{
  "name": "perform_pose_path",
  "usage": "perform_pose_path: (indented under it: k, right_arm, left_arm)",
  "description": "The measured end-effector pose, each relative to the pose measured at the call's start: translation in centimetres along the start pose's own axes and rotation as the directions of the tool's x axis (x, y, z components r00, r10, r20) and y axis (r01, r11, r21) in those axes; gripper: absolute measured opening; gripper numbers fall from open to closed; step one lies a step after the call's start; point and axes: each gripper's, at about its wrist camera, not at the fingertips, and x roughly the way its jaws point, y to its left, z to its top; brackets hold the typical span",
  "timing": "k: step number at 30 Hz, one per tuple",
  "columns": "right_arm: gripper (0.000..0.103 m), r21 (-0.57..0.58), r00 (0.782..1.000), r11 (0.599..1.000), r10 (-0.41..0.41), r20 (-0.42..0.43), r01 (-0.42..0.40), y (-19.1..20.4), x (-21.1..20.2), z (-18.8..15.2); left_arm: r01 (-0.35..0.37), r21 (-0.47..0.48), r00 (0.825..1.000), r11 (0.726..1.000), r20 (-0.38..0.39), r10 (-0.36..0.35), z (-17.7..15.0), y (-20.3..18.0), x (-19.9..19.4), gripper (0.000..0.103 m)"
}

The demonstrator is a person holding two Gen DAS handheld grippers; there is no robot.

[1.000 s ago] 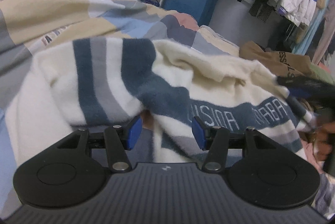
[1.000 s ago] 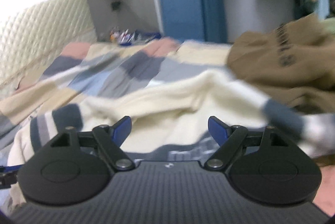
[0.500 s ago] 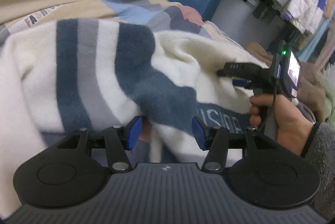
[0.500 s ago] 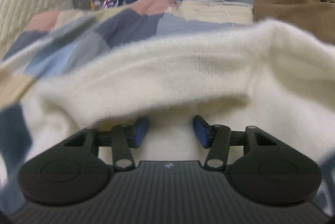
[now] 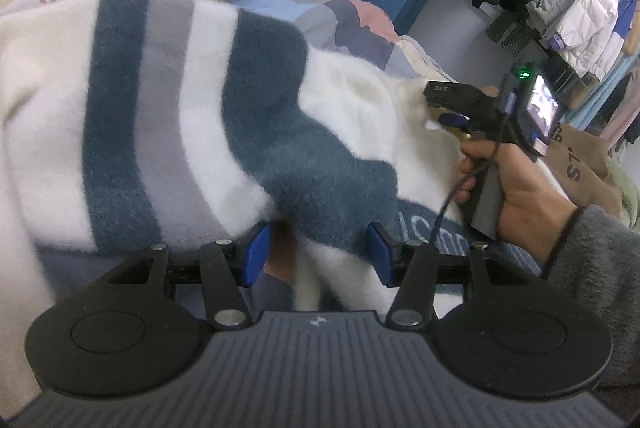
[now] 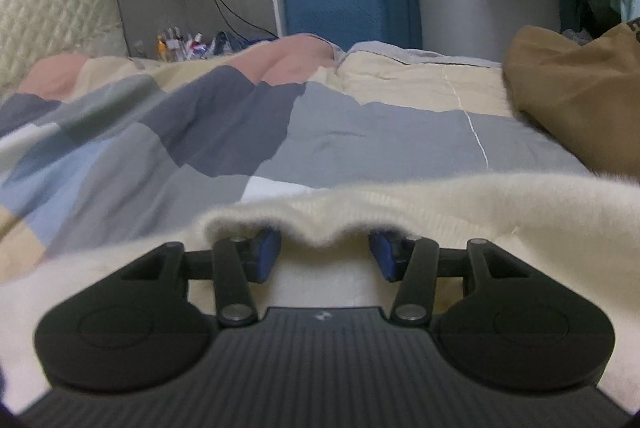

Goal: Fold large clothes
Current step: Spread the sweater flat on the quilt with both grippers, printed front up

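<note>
Sweater (image 5: pixel 200 100) on quilt (image 6: pixel 360 132); brown garment (image 6: pixel 580 96) right.

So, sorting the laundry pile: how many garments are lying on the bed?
2: the striped cream sweater in the foreground, and a brown garment behind it to the right. More may be hidden.

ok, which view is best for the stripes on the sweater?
Left wrist. The sweater fills it, with navy and grey stripes plus part of a lettered band, and the right gripper at its cream edge. Right wrist shows only plain cream knit between its own jaws, no stripes.
</note>
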Motion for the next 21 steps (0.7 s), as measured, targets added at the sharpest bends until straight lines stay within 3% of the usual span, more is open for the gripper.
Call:
perform_pose_path:
  k: [7,11,15,21]
  right_arm:
    - [0.052,0.020,0.997,0.997,0.075,-0.025,-0.075,-1.2,-6.1,-0.1]
    - [0.052,-0.015,0.993,0.994,0.112,-0.033,-0.113,-1.7,-12.6,-1.2]
    - [0.052,-0.034,0.989,0.990,0.133,-0.060,-0.136,-2.2,-20.0,-3.0]
    - [0.052,-0.017,0.981,0.986,0.161,-0.108,-0.164,-3.5,-29.6,-6.3]
  left_arm:
    - [-0.010,0.024,1.000,1.000,0.022,0.010,0.0,-0.5,-1.4,0.059]
    - [-0.007,0.045,0.999,0.999,0.031,0.006,-0.5,-1.2,-3.1,0.059]
    - [0.051,0.029,0.998,0.998,0.024,-0.052,-1.6,-1.6,-5.0,0.059]
    - [0.007,0.113,1.000,0.994,0.026,-0.010,-3.9,-3.4,-8.8,0.059]
